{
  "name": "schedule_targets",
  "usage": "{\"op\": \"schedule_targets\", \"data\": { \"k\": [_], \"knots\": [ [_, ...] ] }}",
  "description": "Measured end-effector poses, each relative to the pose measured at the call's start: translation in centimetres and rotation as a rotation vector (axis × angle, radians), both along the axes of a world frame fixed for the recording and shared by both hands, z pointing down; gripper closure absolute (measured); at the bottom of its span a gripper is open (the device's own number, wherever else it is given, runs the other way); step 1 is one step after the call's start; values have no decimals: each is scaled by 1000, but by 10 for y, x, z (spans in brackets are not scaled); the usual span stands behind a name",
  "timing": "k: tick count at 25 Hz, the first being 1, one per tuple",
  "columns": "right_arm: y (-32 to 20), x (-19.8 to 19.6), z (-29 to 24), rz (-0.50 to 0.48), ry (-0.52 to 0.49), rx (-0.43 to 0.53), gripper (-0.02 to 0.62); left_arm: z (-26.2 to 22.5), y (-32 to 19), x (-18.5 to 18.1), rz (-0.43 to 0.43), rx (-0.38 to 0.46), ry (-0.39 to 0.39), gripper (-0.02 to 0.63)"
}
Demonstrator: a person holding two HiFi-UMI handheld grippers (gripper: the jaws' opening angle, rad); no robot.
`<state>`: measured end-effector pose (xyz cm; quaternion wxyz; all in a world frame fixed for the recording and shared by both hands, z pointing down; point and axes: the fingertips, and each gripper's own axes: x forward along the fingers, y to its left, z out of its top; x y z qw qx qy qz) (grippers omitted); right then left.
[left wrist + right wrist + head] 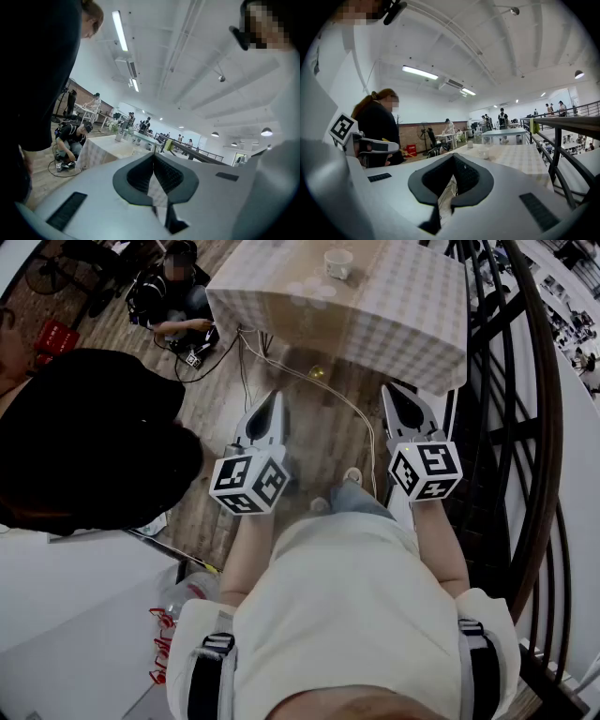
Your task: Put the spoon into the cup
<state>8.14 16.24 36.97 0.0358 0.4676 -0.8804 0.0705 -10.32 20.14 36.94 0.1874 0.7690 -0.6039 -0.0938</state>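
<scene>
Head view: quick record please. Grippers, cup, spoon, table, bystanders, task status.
left gripper: fingers together, nothing between them
right gripper: fingers together, nothing between them
table: checkered cloth, ahead of both grippers, neither over it
cup: white, upright on the table, toward its far side
spoon: not made out in any view
bystanders: person in black close on the left; crouching person on the floor beside the table
task status: not begun, both grippers short of the table

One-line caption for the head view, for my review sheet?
Person faces the checked table with a white cup, left tongs and right tongs shut and empty.
</scene>
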Motion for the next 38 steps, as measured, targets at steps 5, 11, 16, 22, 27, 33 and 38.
{"op": "schedule_targets", "data": {
  "k": [5, 11, 16, 22, 27, 33, 38],
  "knots": [
    [12, 9, -3, 8, 0, -6, 597, 0, 11, 5, -9, -2, 19, 603],
    [18, 6, -1, 7, 4, -7, 597, 0, 15, 1, -7, 0, 29, 603],
    [16, 1, -2, -13, -3, -10, 595, -1, 13, 1, -2, 4, 33, 603],
    [15, -6, 4, -20, -19, -29, 595, -1, 11, -1, 12, 8, 28, 602],
    [6, -14, 5, -31, -12, -34, 595, 3, 3, -6, 13, -2, 26, 603],
    [-26, -26, 6, -44, -17, -25, 595, 7, -24, -21, -3, -5, 27, 603],
    [-72, -36, 3, -50, -17, -11, 595, 7, -67, -31, -9, -5, 14, 603]
  ]
}}
